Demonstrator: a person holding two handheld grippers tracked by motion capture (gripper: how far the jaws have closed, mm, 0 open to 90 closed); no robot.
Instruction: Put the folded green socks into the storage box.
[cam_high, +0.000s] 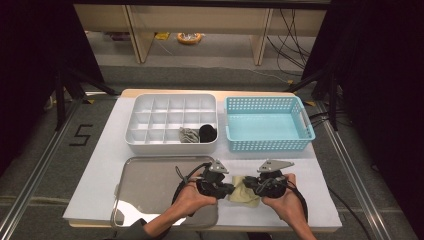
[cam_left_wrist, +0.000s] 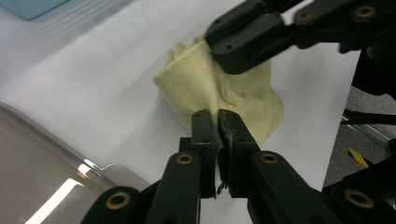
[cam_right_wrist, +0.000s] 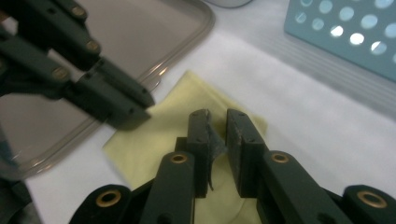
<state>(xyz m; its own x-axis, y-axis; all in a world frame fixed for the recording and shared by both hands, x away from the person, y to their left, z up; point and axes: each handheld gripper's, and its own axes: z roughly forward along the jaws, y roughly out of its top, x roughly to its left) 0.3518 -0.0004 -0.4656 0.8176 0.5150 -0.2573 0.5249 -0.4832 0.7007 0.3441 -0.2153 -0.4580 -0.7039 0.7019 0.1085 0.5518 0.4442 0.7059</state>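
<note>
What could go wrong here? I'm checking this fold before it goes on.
The left gripper is shut on only a thin edge of the pale yellow cloth, so that edge could slip free. The right gripper pinches little fabric too, and the fold may spring open. Both work close to the shiny metal tray, whose rim could snag the cloth.

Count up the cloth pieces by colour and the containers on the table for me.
Yellow cloth: 1
Grey cloth: 1
Black cloth: 1
White divided box: 1
Blue basket: 1
Metal tray: 1
Total: 6
</note>
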